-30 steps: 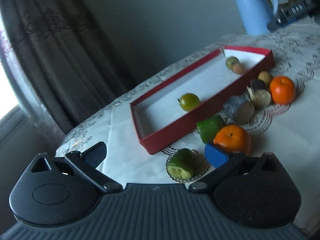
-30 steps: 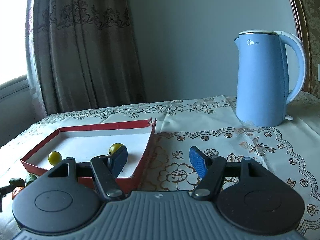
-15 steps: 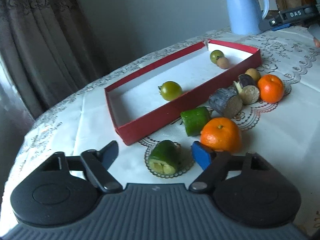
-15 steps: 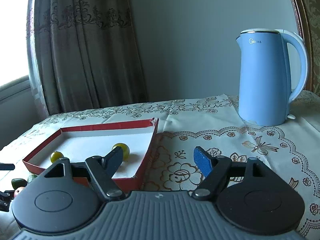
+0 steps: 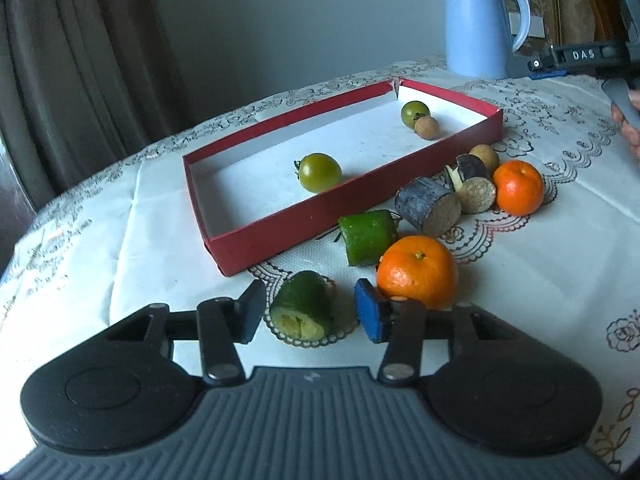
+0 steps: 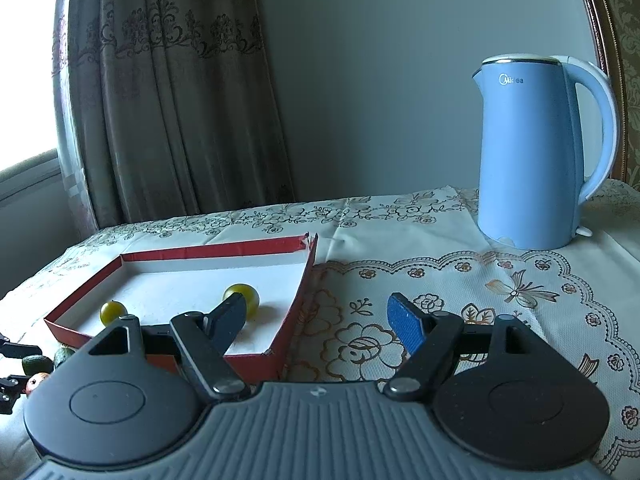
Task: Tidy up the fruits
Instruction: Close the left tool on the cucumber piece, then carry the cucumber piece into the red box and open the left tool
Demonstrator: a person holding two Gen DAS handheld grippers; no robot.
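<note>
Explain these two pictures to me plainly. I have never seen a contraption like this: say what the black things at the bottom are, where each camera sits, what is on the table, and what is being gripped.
No robot here: a person holds a two-finger gripper in each hand, with a camera on each looking forward along its fingers.

In the left view, the left gripper has just been closing around a cut green piece. Its pads stand either side; a gap still shows, so no grip yet. Beyond lie two oranges, another green piece, dark cut chunks, and a red tray holding two green tomatoes and a small brown fruit.

In the right view, the right gripper is open and empty above the tablecloth, near a blue kettle.
</note>
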